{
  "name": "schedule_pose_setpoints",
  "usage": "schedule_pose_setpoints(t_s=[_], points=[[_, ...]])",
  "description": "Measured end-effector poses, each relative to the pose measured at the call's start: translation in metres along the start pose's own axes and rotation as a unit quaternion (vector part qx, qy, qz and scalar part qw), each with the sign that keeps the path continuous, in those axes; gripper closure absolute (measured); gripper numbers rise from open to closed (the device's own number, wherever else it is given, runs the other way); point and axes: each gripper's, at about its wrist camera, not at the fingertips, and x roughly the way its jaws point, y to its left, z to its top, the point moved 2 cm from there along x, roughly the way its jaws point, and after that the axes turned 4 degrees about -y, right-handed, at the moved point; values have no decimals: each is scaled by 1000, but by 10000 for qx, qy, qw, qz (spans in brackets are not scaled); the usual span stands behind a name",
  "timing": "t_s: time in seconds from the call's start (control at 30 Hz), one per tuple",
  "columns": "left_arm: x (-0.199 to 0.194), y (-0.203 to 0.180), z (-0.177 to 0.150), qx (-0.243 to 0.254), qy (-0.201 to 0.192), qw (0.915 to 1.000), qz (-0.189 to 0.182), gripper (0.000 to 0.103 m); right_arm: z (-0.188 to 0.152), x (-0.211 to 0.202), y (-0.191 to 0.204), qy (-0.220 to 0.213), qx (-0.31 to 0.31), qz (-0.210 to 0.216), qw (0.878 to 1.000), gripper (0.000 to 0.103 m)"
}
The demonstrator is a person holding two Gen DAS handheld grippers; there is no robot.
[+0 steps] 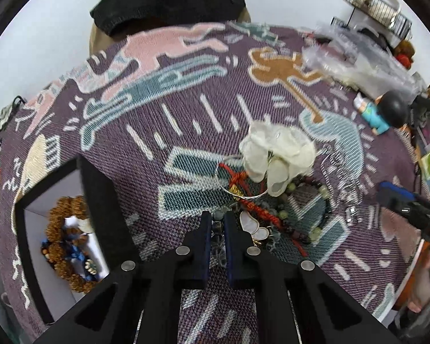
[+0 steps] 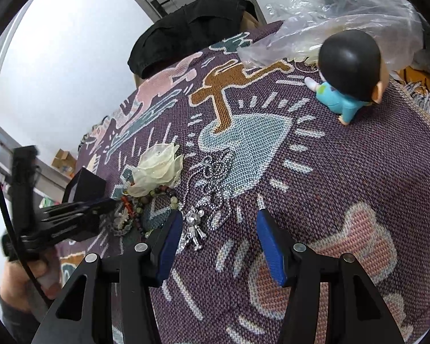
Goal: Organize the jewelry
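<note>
Left claw (image 1: 217, 223) is closing its narrow gap on a clear-bead bracelet (image 1: 218, 240) at the near edge of the jewelry pile (image 1: 272, 209); whether the pads are truly gripping is hard to tell, but the beads are sitting between them.

Right claw (image 2: 219, 226) is hanging released, jaws wide, with the silver bear pendant (image 2: 194, 229) just inside its left finger at 9 o'clock and the chain (image 2: 215, 183) trailing off toward 12.

Progress, as judged: partly done. An open black box (image 1: 97, 195) at 9 o'clock of the left claw is already holding amber beads (image 1: 63, 243) and a blue piece.

Remaining on the patterned counter (image 2: 344, 172): bangle, red cord, bead strands, shell butterfly, white fabric flower (image 1: 278, 152) beyond at 1 o'clock.

Far off, a figurine (image 2: 347, 77) and plastic bag are lying.
</note>
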Motion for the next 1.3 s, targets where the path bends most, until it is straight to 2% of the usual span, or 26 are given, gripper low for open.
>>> schedule_pose_setpoints(t_s=[0.17, 0.47, 0.6, 0.77, 0.83, 0.87, 0.9, 0.93, 1.1, 1.3], points=[[-35, 2, 2, -48, -371, 9992, -145, 94, 7, 14, 7, 149, -135, -183, 9996, 48], [-77, 9, 10, -121, -831, 9959, -335, 94, 3, 36, 36, 530, -914, -692, 9920, 48], [-90, 11, 10, -175, -979, 9941, -440, 94, -1, 39, 42, 594, -1291, -911, 9857, 47], [-104, 13, 8, -181, -1163, 9916, -536, 94, -11, 46, 62, 692, -2079, -1371, 9660, 48], [-107, 14, 7, -193, -1203, 9910, -558, 94, -13, 46, 65, 744, -2185, -1297, 9643, 54], [-109, 15, 6, -202, -1221, 9907, -572, 94, -13, 46, 66, 771, -2238, -1237, 9637, 63], [-110, 16, 5, -211, -1239, 9904, -580, 94, -14, 47, 69, 791, -2288, -1184, 9630, 77], [-112, 17, 5, -222, -1260, 9901, -585, 94, -14, 46, 71, 823, -2379, -1129, 9612, 84], [-123, 28, 3, -277, -1381, 9884, -568, 94, -13, 44, 74, 827, -2302, -881, 9656, 84], [-142, 48, 4, -421, -1561, 9856, -501, 94, 3, 10, 87, 349, -2188, -614, 9732, 85]])
